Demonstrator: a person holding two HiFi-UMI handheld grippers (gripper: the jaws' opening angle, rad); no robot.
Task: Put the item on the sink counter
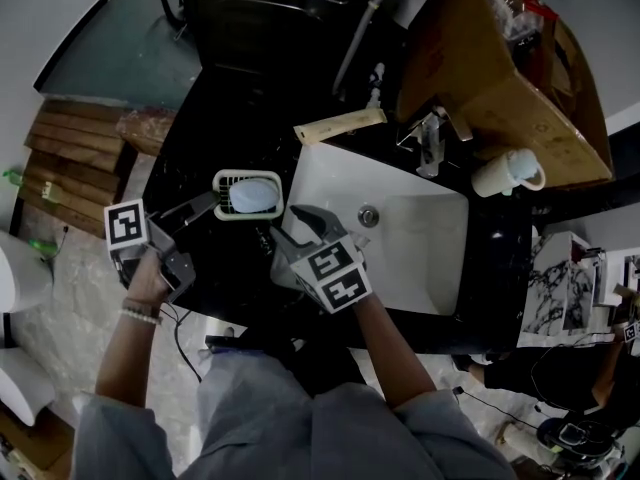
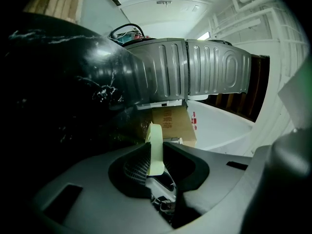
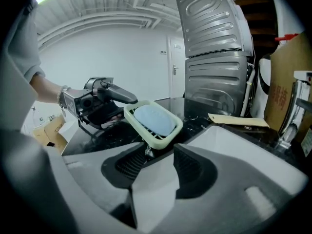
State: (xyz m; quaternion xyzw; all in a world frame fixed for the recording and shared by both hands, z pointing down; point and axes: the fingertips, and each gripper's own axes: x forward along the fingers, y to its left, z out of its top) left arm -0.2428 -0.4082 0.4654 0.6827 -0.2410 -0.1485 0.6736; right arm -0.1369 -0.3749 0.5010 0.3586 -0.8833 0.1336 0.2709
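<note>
Red print on the cardboard box [image 3: 282, 94] is too blurred to read. The left gripper [image 2: 156, 152] pinches the cream rim of the soap dish [image 1: 243, 175], holding it tilted, blue soap [image 1: 252, 196] inside, over the black counter [image 1: 220, 118] just left of the white sink basin [image 1: 410, 238]. The right gripper [image 3: 161, 152] stands spread wide, gripping nothing, with the dish's near corner just beyond its jaws; bare counter lies past the dish.

In the head view, the black marbled counter [image 1: 205, 138] holds a white basin [image 1: 420, 243]. Taken from the drain [image 1: 369, 215], a cardboard strip [image 1: 340, 126] lies at eleven o'clock, a tap [image 1: 432, 140] at one and a white mug [image 1: 505, 173] at two. At nine o'clock is a tilted soap dish [image 1: 247, 194]; whether it touches the counter is unclear.
</note>
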